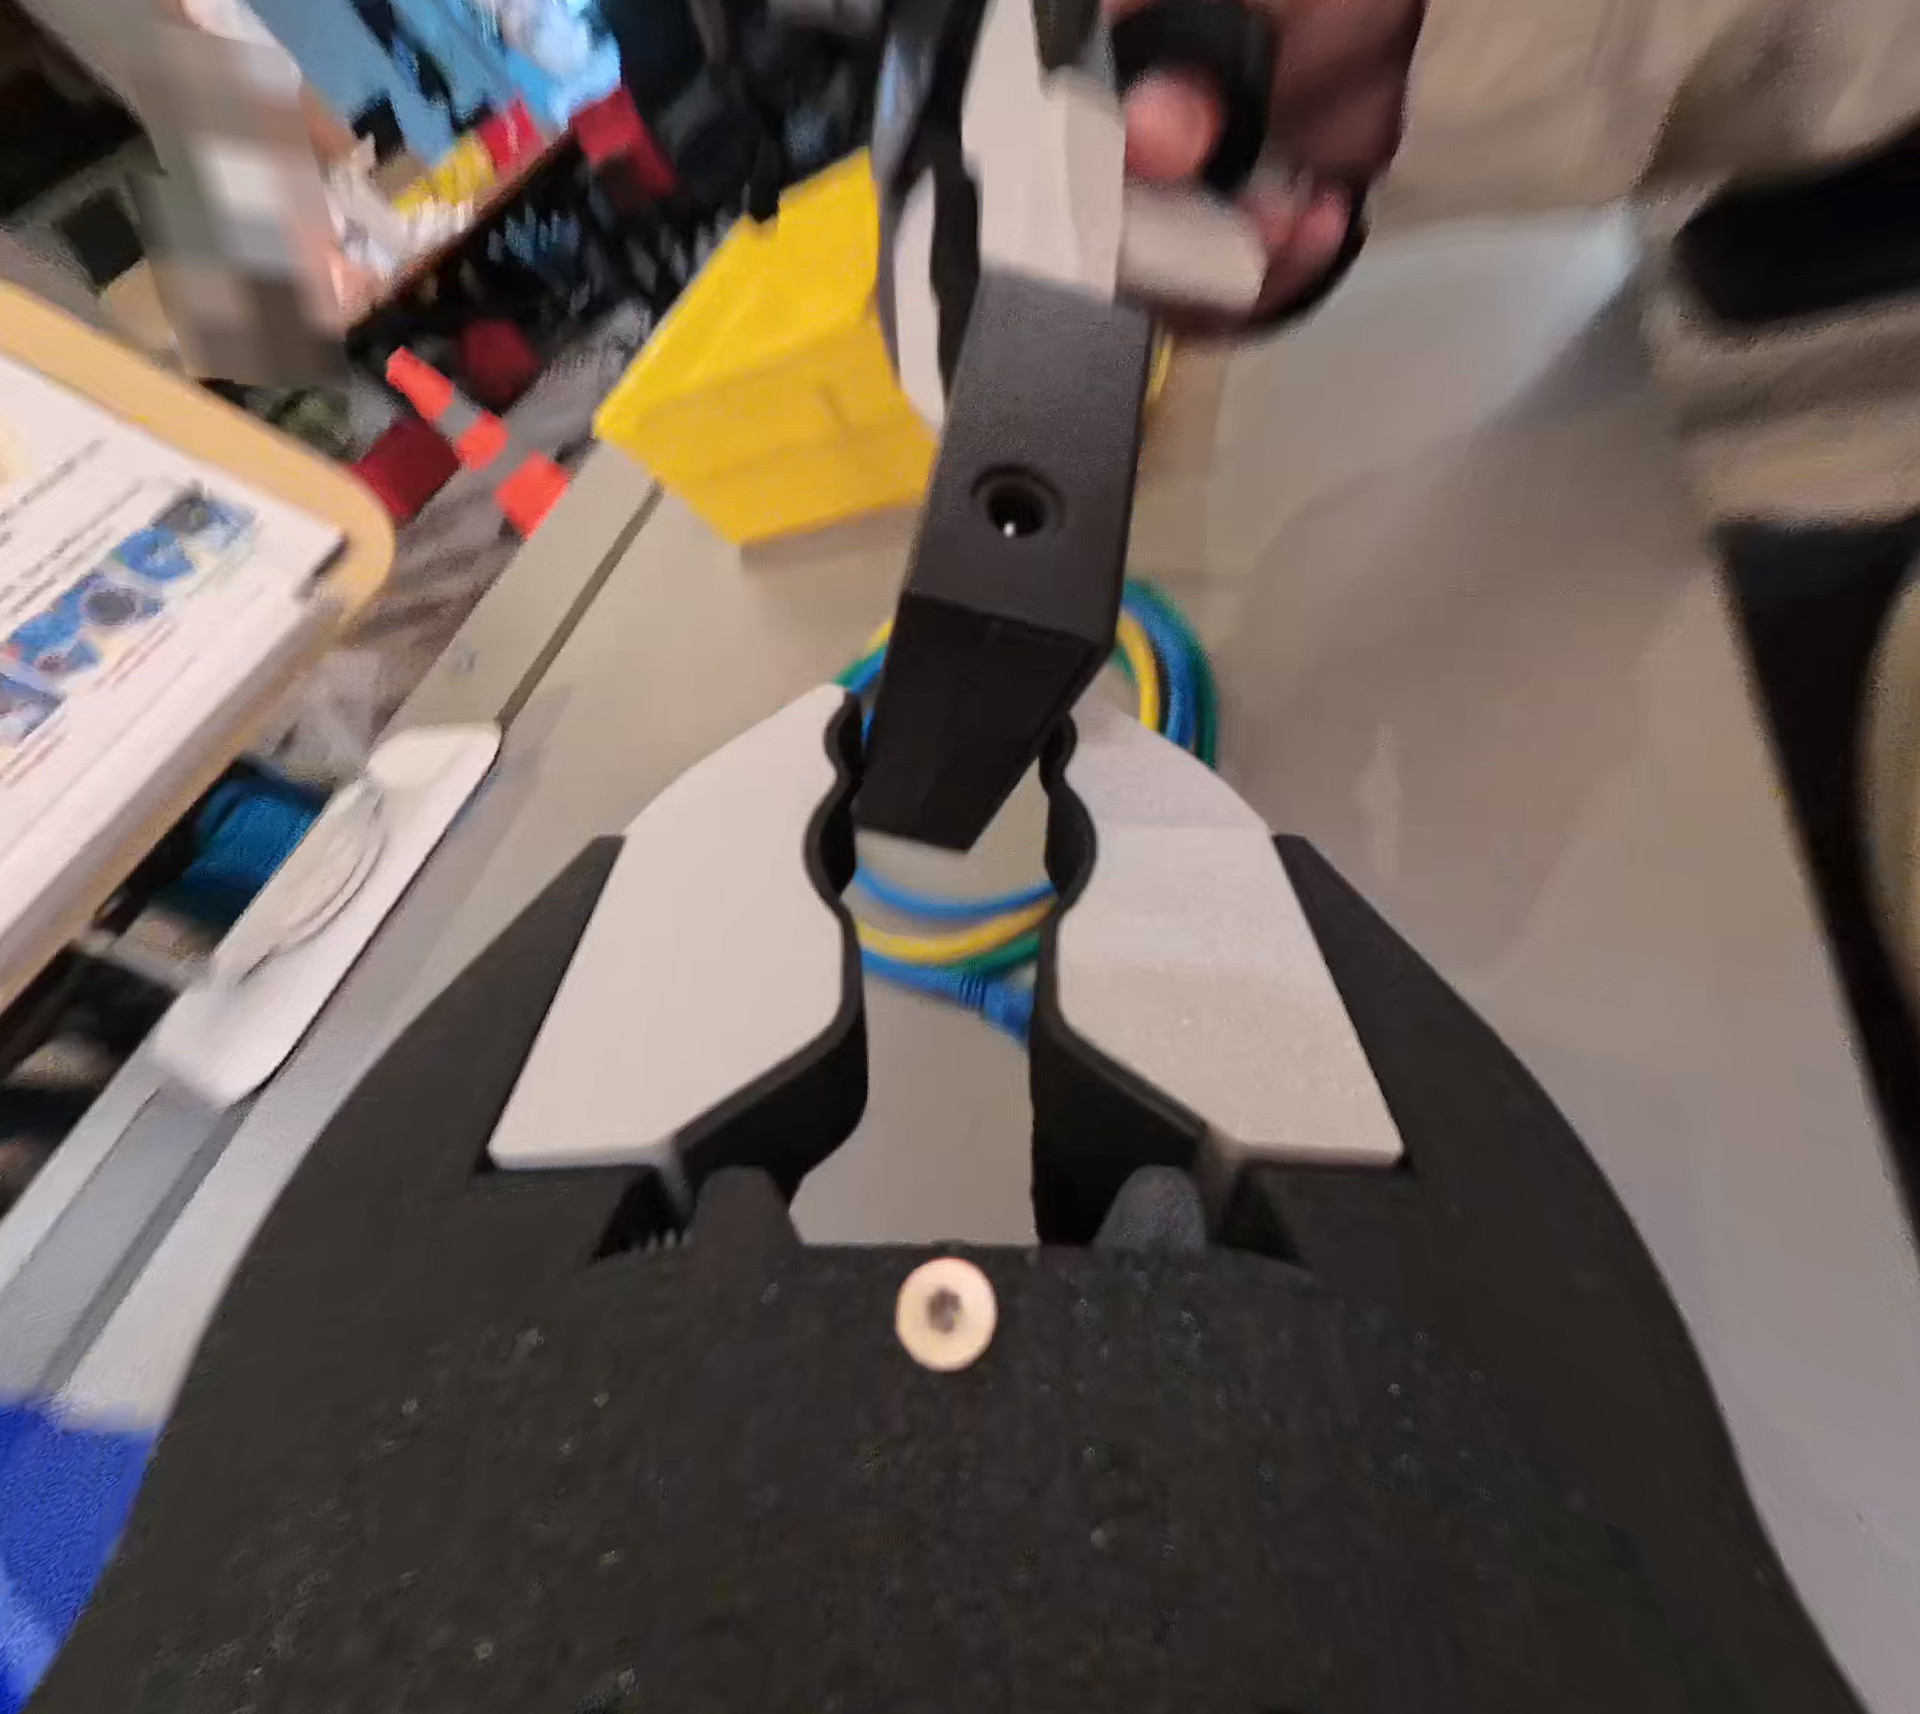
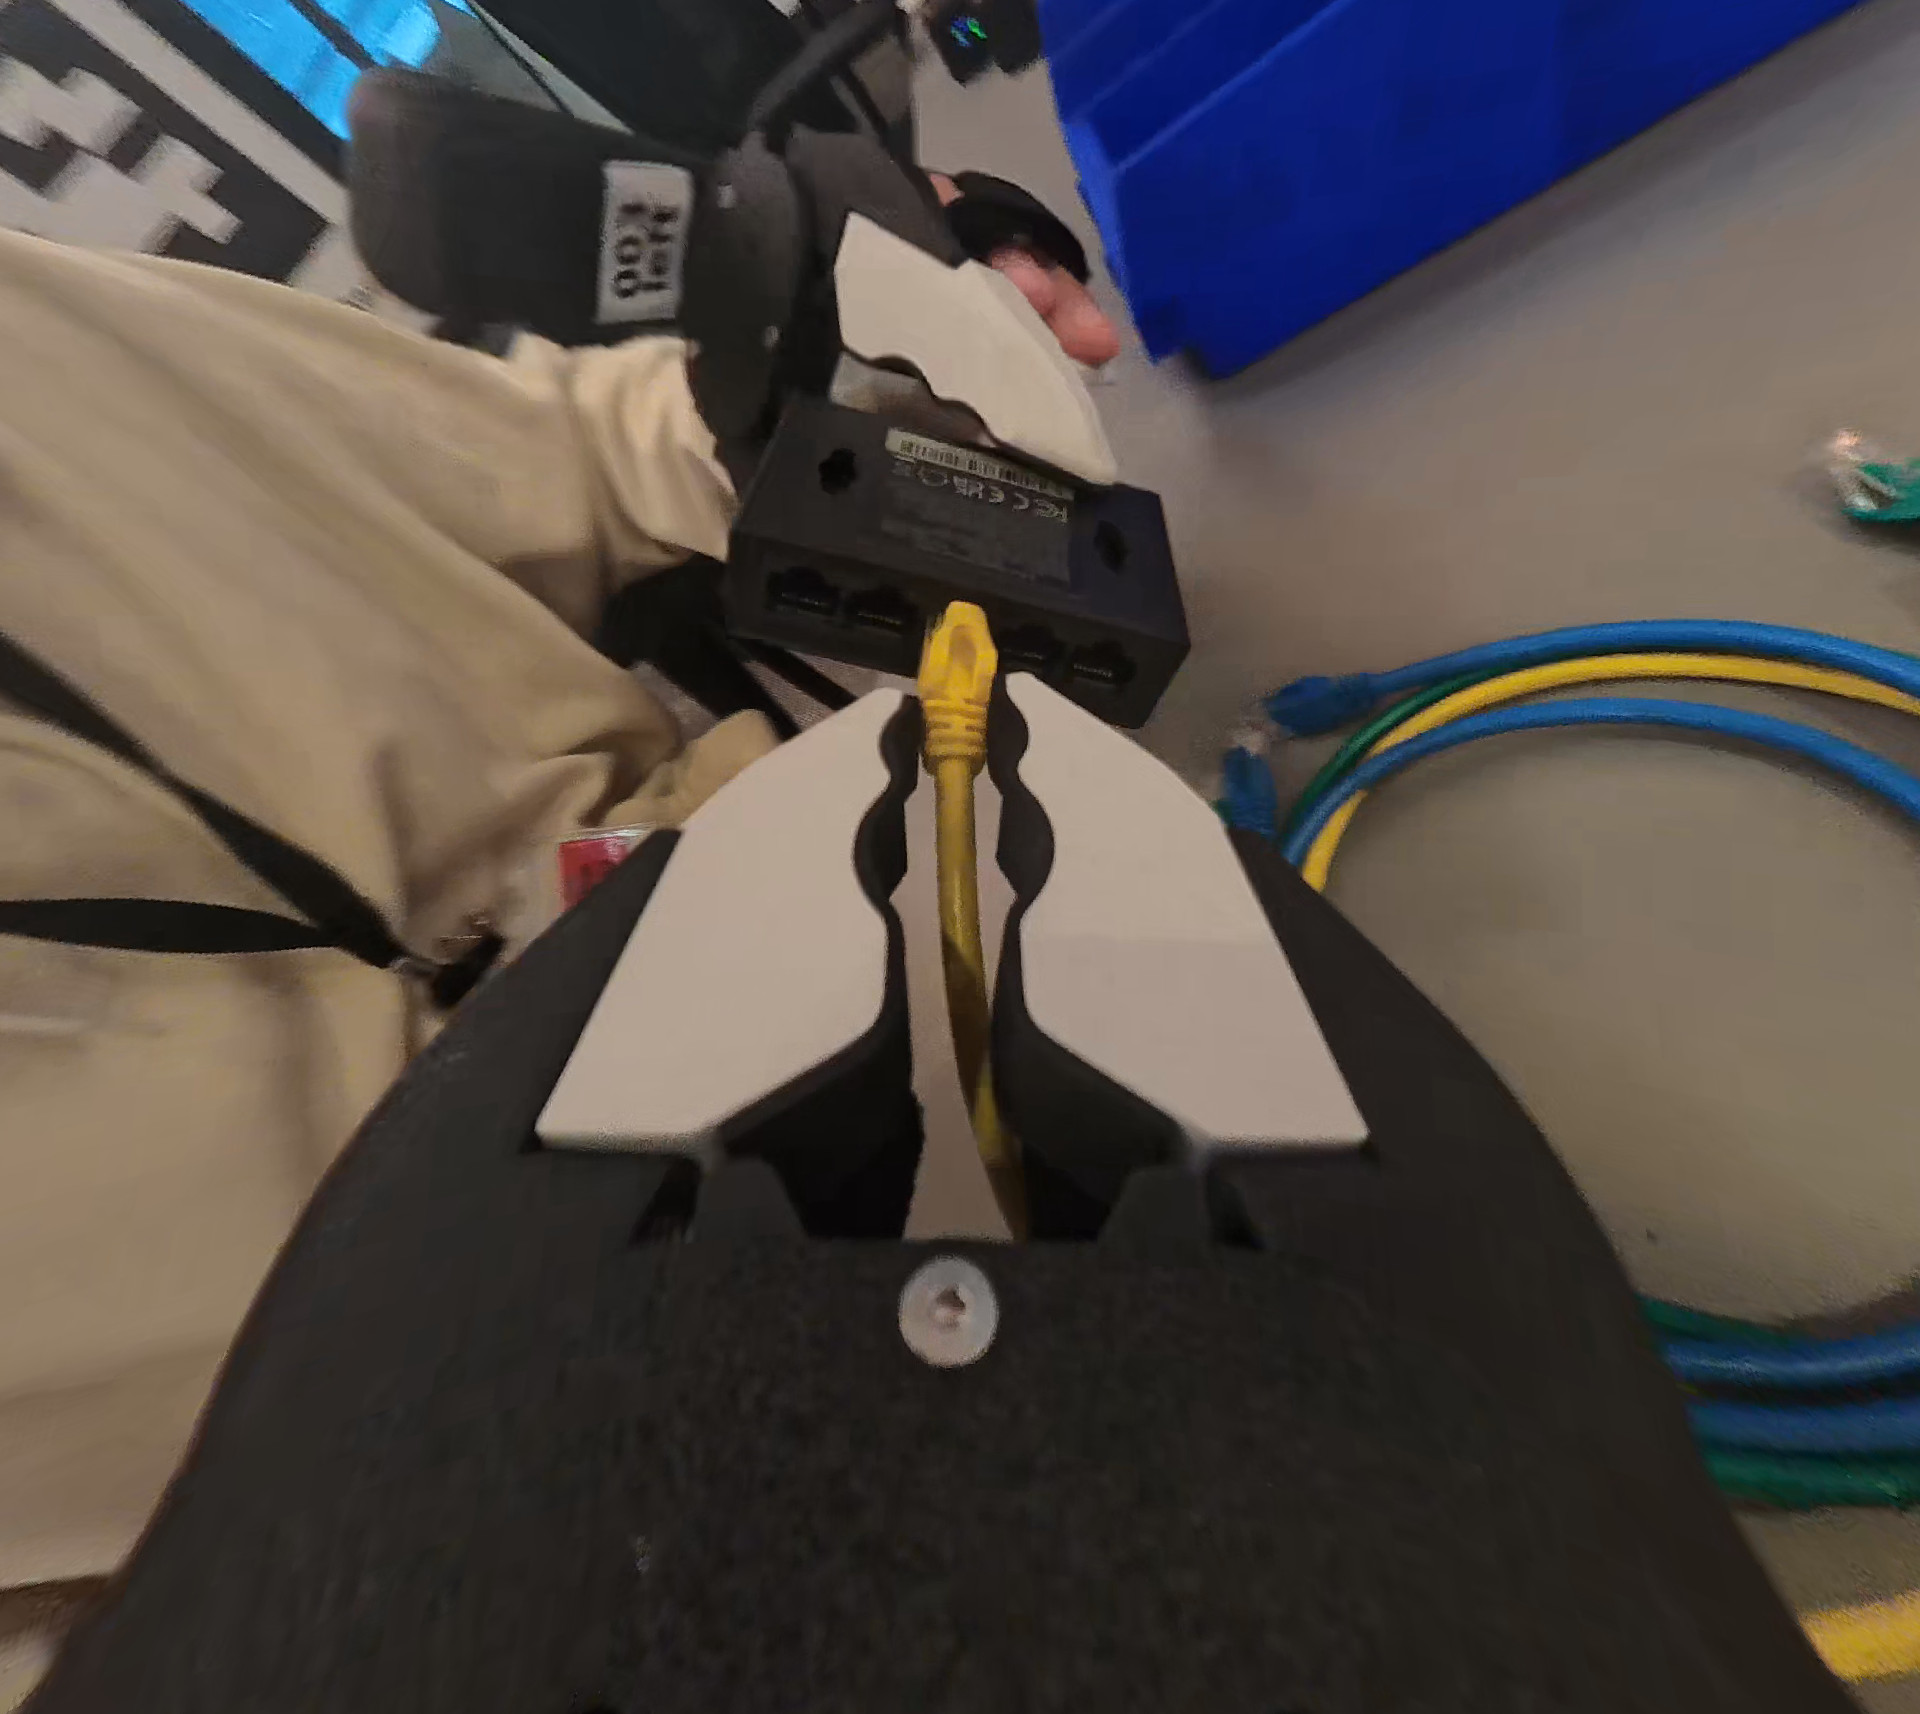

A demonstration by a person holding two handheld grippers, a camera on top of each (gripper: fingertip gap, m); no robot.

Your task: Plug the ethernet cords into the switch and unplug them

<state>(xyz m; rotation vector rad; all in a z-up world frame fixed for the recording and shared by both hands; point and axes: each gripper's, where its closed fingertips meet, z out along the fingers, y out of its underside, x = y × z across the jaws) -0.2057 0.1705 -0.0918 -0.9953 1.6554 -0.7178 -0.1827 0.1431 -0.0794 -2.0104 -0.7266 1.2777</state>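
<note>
My left gripper (image 1: 954, 755) is shut on one end of the black switch (image 1: 1023, 511) and holds it above the grey table. In the right wrist view the switch (image 2: 935, 537) shows its row of ports, with a grey finger (image 2: 966, 355) of the left gripper lying across its top. My right gripper (image 2: 956, 734) is shut on the yellow ethernet cord (image 2: 961, 916) just behind its plug (image 2: 961, 646). The plug's tip is at the mouth of the middle port; how deep it sits cannot be told. In the left wrist view the right gripper (image 1: 1039, 210) is blurred, at the switch's far end.
A coil of blue, yellow and green cords (image 2: 1579, 698) lies on the table to the right, also seen under the switch (image 1: 956, 926). A blue bin (image 2: 1403, 54) stands beyond it, a yellow bin (image 1: 769, 397) at the far side. A green plug (image 2: 1875, 490) lies at the right edge.
</note>
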